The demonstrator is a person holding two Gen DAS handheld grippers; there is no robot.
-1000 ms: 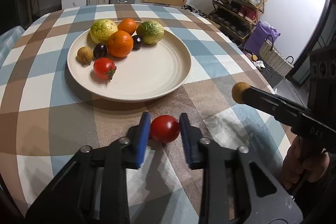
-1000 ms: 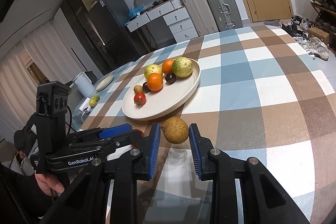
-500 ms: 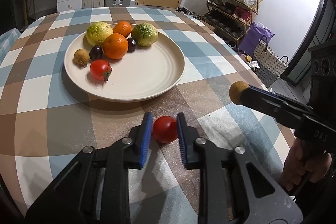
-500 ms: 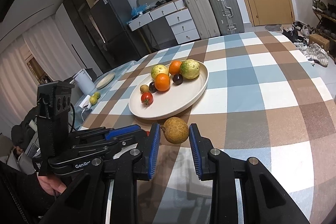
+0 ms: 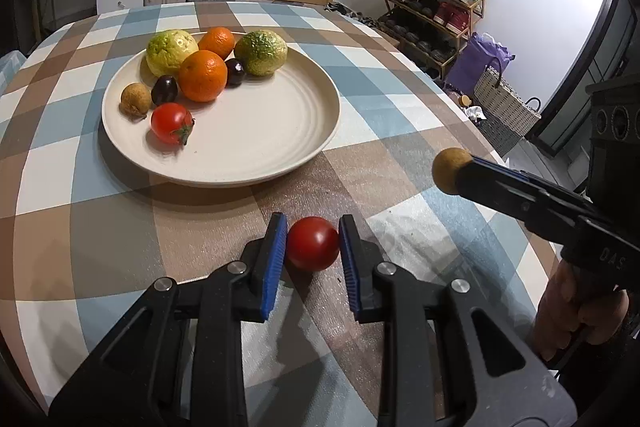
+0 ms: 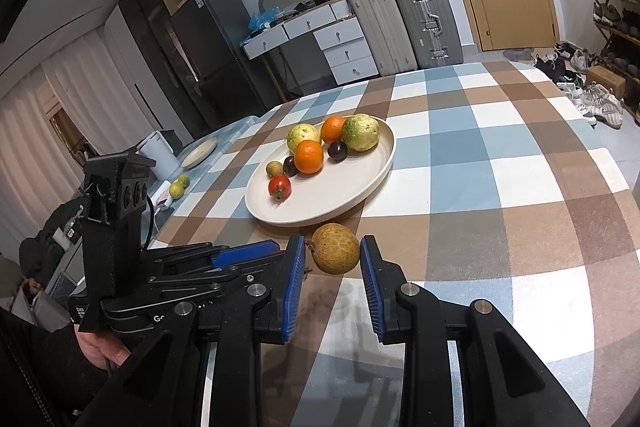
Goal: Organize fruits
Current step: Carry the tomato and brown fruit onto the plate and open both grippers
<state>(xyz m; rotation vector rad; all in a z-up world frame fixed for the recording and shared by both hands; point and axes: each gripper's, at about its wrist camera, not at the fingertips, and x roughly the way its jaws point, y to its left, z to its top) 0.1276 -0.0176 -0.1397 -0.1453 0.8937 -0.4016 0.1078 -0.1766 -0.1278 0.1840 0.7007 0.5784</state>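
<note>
A smooth red tomato sits between the blue pads of my left gripper, low over the checked tablecloth. Both pads touch it while the jaws are opening slightly. My right gripper is shut on a round brown fruit and holds it in the air in front of the cream plate. From the left wrist view that brown fruit shows at the tip of the right gripper. The plate carries two oranges, two green-yellow citrus, two dark plums, a small brown fruit and a stemmed tomato.
The round table's edge curves close on the right, with a woven basket and shoe rack on the floor beyond. A second small plate and two limes lie on a side surface to the left. Suitcases stand behind.
The left jaws stood wide around the tomato a second ago and have closed onto it. The right gripper keeps the brown fruit in the same place.
</note>
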